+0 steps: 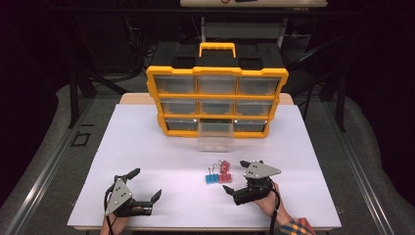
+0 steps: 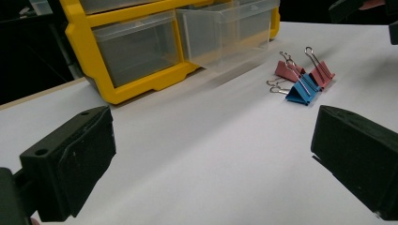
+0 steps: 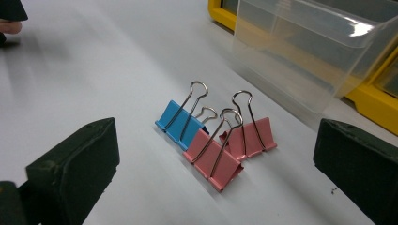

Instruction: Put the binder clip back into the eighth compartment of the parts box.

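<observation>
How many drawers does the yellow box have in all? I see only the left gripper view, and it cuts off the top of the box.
Observer: Nine, in three rows of three. The high view shows the whole yellow box, with a handle on top.
Operator: Which drawer is the one pulled out?
Observer: The drawer in the middle of the bottom row.
Operator: Is the right gripper open?
Observer: Yes. The right gripper has its jaws wide apart, just beside the clips, and does not touch them.
</observation>
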{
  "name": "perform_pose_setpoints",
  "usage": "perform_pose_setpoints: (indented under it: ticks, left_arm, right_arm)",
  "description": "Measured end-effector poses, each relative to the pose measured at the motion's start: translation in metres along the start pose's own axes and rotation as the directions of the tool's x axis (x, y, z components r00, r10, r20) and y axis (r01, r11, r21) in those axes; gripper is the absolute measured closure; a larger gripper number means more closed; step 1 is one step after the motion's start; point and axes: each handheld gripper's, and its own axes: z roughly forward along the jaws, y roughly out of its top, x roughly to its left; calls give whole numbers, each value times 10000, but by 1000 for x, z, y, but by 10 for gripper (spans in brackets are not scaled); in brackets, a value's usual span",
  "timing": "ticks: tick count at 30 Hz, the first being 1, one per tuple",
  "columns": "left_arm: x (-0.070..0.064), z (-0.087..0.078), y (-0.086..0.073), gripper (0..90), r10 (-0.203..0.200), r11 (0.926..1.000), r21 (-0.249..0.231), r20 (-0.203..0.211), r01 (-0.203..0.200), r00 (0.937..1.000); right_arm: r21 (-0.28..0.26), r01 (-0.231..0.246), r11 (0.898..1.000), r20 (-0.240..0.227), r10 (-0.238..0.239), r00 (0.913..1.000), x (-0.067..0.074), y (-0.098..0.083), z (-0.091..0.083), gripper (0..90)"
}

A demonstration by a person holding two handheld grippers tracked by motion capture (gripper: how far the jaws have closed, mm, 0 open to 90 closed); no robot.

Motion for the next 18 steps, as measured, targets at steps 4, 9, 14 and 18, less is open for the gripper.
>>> perform_pose_setpoints:
  ticks: [4, 9, 14, 18]
  left_arm:
    - [0, 0, 0, 1, -23, 10000, 39, -1, 23, 10000]
    - [0, 0, 0, 1, -17, 10000, 48, 12, 17, 10000]
    - [0, 0, 0, 1, -26, 10000, 47, 25, 26, 10000]
    - [0, 0, 0, 1, -25, 10000, 63, 27, 25, 10000]
  right_arm:
    - [246, -152, 9996, -164, 156, 9997, -3, 4, 9, 41]
    - [526, -158, 9985, -354, 177, 9992, -4, 7, 21, 88]
    - [718, -281, 9970, -472, 315, 9984, -6, 11, 28, 219]
    - [826, -381, 9959, -460, 420, 9981, -7, 11, 32, 304]
